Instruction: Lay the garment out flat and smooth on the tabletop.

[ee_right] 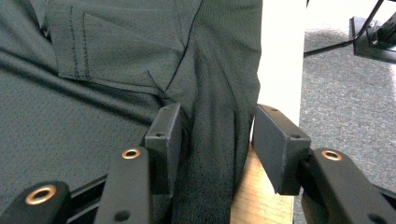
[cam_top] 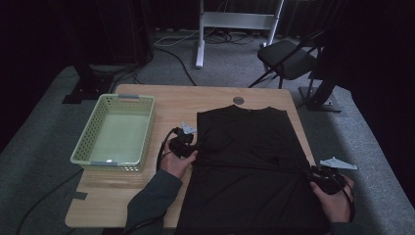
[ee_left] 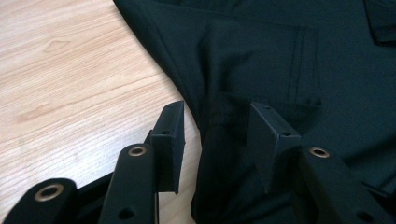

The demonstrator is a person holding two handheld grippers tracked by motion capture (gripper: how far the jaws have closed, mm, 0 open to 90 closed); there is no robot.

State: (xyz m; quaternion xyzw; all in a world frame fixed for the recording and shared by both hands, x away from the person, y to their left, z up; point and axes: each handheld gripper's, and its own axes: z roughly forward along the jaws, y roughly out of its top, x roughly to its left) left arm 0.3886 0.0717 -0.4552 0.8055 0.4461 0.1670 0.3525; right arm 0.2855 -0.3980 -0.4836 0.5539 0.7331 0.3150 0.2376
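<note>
I'm folding the black shirt (cam_top: 249, 161) spread on the table (cam_top: 142, 193); both sleeves look tucked in, with the rest of the fold left. My left hand-held gripper (ee_left: 215, 140) sits at the shirt's left edge, jaws apart around a fabric ridge. My right hand-held gripper (ee_right: 215, 144), jaws apart, straddles the right edge. The basket (cam_top: 88, 139) waits at left.
</note>
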